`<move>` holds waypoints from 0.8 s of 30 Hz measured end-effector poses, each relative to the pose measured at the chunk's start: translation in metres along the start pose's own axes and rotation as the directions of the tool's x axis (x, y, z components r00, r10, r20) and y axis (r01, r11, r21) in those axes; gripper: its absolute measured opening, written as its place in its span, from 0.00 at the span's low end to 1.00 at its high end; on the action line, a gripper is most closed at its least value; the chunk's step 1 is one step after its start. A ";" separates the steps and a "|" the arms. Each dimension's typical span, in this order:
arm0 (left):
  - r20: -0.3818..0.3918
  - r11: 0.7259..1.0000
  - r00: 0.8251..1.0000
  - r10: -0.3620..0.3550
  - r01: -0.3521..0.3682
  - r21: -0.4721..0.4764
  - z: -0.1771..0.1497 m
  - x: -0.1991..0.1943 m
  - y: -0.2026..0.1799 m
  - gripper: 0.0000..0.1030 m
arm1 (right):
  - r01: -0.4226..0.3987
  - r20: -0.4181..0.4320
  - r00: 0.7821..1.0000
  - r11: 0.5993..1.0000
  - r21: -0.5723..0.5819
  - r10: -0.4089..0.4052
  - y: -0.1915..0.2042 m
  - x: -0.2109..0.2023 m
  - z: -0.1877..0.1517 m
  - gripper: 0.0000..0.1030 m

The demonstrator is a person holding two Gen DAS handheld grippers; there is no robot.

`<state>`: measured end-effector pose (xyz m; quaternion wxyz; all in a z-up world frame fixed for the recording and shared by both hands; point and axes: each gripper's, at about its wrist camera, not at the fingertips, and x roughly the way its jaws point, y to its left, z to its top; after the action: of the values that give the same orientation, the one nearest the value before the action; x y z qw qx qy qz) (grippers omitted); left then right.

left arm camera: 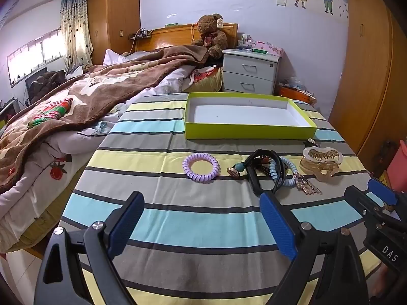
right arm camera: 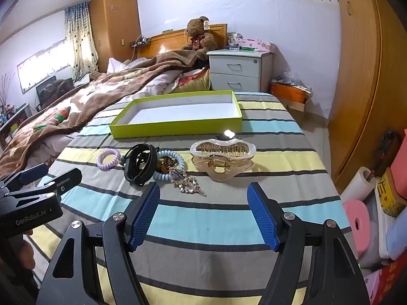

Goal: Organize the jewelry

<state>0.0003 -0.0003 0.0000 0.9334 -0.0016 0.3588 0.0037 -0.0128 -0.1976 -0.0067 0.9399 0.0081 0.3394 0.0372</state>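
Observation:
An empty lime-green box [left arm camera: 250, 128] [right arm camera: 175, 127] with a white inside lies at the far end of the striped table. In front of it lie a purple coil hair tie [left arm camera: 201, 168] [right arm camera: 108, 159], a black band [left arm camera: 257, 170] [right arm camera: 140, 164], a light blue coil tie [left arm camera: 288, 175] [right arm camera: 175, 164], a rhinestone chain [left arm camera: 309, 186] [right arm camera: 189, 185] and a clear gold claw clip [left arm camera: 321, 164] [right arm camera: 223, 156]. My left gripper [left arm camera: 201, 218] is open, near the purple tie. My right gripper [right arm camera: 204, 213] is open, just short of the chain and clip.
The striped cloth [left arm camera: 203, 228] covers the table. A bed with a brown blanket [left arm camera: 84, 94] lies to the left. A white nightstand [left arm camera: 250, 71] and a teddy bear [left arm camera: 211, 35] stand behind. A wooden wardrobe [right arm camera: 361, 76] and clutter, with a pink roll [right arm camera: 360, 225], lie to the right.

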 end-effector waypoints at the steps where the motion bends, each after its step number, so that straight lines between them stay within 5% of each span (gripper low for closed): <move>1: -0.002 1.000 1.000 -0.001 0.001 -0.001 0.000 0.000 0.000 0.91 | 0.001 0.000 1.000 1.000 0.000 -0.001 0.000 0.000 0.000 0.69; 24: -0.017 1.000 1.000 -0.016 0.016 -0.017 0.000 0.004 0.000 0.89 | -0.005 0.031 1.000 1.000 0.010 0.004 -0.003 -0.002 -0.003 0.69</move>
<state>0.0035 -0.0006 -0.0029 0.9302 -0.0123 0.3668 -0.0007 -0.0159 -0.2010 -0.0082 0.9449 0.0142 0.3250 0.0374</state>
